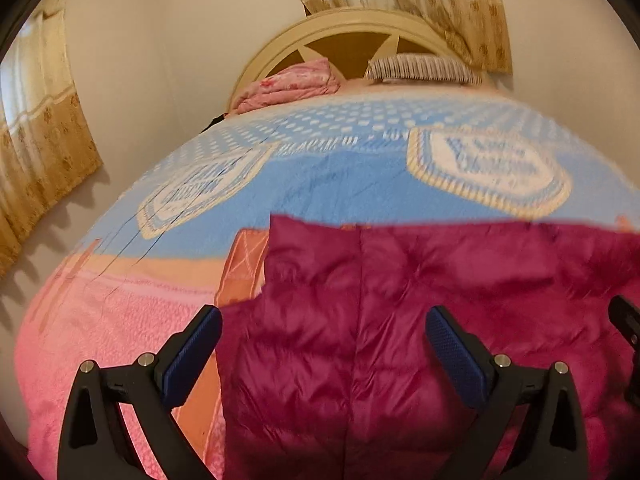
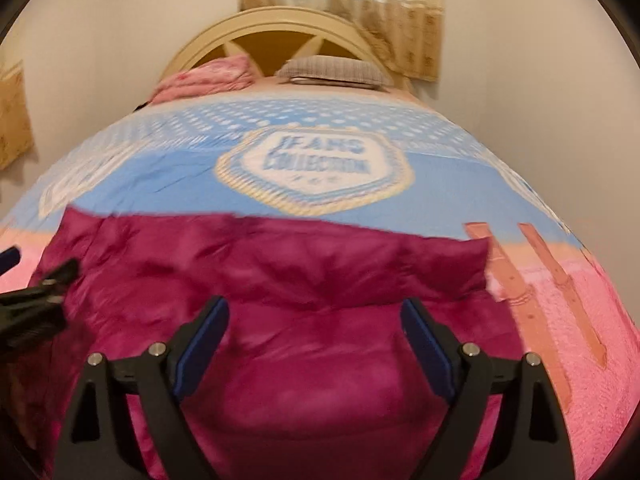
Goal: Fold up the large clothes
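Observation:
A magenta puffer jacket [image 1: 420,320] lies spread on the bed, near its foot end. It also shows in the right wrist view [image 2: 280,280]. My left gripper [image 1: 324,320] is open and empty, above the jacket's left part, its left finger over the jacket's left edge. My right gripper [image 2: 316,312] is open and empty, above the jacket's right part. The right gripper shows at the right edge of the left wrist view [image 1: 628,328]. The left gripper shows at the left edge of the right wrist view [image 2: 36,292].
The bed has a blue and pink blanket [image 2: 312,168]. A folded pink quilt [image 2: 208,76] and a striped pillow [image 2: 336,70] lie by the cream headboard [image 2: 276,24]. Curtains [image 2: 340,0] hang behind; a wall runs along the bed's left.

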A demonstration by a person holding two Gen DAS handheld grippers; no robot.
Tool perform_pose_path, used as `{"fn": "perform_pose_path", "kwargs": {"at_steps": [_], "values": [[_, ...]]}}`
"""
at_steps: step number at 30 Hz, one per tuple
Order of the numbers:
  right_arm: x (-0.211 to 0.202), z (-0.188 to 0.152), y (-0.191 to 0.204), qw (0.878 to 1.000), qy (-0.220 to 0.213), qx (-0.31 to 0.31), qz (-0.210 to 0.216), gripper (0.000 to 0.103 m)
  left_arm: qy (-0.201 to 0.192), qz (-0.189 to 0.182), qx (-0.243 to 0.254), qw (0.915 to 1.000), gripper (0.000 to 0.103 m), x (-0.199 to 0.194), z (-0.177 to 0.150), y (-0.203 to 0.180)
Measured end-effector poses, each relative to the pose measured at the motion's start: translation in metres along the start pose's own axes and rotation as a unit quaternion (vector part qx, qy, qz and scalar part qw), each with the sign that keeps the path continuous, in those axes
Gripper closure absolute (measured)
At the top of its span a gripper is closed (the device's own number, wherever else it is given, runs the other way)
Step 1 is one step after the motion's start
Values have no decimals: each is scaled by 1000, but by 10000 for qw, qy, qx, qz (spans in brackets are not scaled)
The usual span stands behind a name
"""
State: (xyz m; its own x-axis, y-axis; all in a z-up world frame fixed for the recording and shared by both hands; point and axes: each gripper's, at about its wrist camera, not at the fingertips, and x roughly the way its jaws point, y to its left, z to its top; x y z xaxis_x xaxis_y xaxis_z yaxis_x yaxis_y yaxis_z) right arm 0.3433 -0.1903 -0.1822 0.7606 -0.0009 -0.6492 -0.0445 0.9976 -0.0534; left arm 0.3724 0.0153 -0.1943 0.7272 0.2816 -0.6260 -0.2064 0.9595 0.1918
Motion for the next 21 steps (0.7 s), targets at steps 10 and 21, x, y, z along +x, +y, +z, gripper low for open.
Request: {"fn": "perform_pose_path", "kwargs": {"at_steps": [10,21], "values": [[35,-21,23,9982,392,-414,-165,13,339,64,32,9994,1,27,-14,-10],[45,-23,26,9964,634,-475,-300,11,430,135,85,9989,1,33,-15,-14]]}}
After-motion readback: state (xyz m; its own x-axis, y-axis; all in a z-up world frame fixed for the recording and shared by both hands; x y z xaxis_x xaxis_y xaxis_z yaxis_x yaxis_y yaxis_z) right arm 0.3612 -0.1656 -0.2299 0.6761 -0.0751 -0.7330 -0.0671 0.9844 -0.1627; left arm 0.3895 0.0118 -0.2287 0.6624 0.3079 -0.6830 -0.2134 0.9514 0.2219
